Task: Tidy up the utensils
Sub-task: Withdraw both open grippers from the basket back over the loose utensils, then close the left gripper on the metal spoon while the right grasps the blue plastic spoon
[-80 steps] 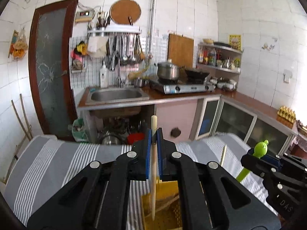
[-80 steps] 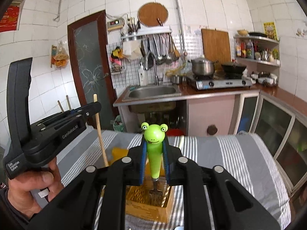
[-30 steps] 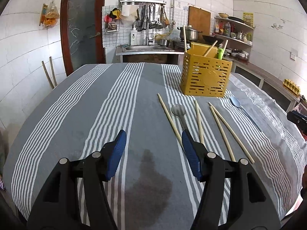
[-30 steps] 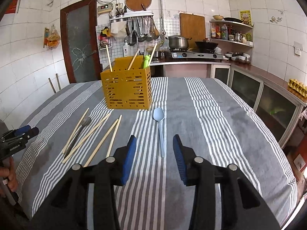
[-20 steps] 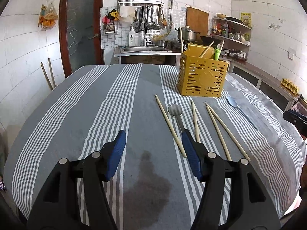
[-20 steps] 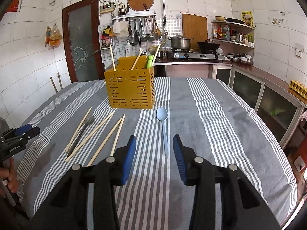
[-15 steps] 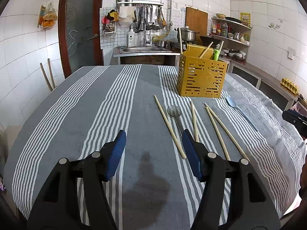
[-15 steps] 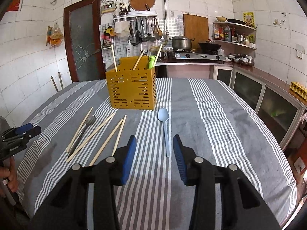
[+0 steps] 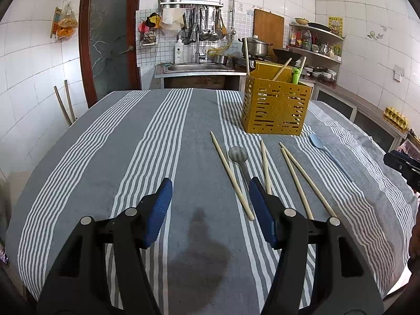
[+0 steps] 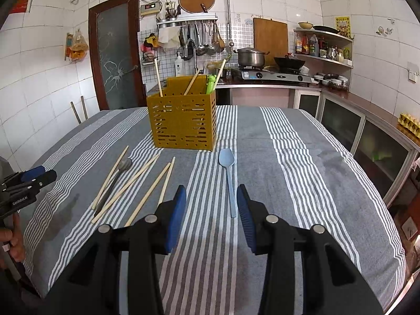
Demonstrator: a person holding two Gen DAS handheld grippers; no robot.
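Note:
A yellow slotted utensil holder (image 9: 275, 109) (image 10: 183, 122) stands on the striped tablecloth with chopsticks and a green frog-topped utensil (image 10: 210, 84) upright in it. In front of it lie several wooden chopsticks (image 9: 231, 176) (image 10: 149, 193), a grey spoon (image 9: 238, 155) (image 10: 123, 165) and a light blue spoon (image 9: 323, 149) (image 10: 227, 168). My left gripper (image 9: 210, 191) hovers open and empty over the cloth, short of the chopsticks. My right gripper (image 10: 211, 199) is open and empty too, just short of the blue spoon's handle.
The grey-and-white striped tablecloth (image 9: 118, 157) (image 10: 302, 162) covers the whole table. A dark damp patch (image 9: 197, 257) lies under the left gripper. Behind the table are a sink counter (image 9: 199, 68), a stove with pots (image 10: 270, 73) and a glass door (image 9: 110, 34). A hand (image 10: 11, 239) holds the left gripper.
In the oldest frames each gripper held a utensil above the holder, a chopstick and the frog utensil. Both now sit back from it, open and empty; over the last second only a slight shift.

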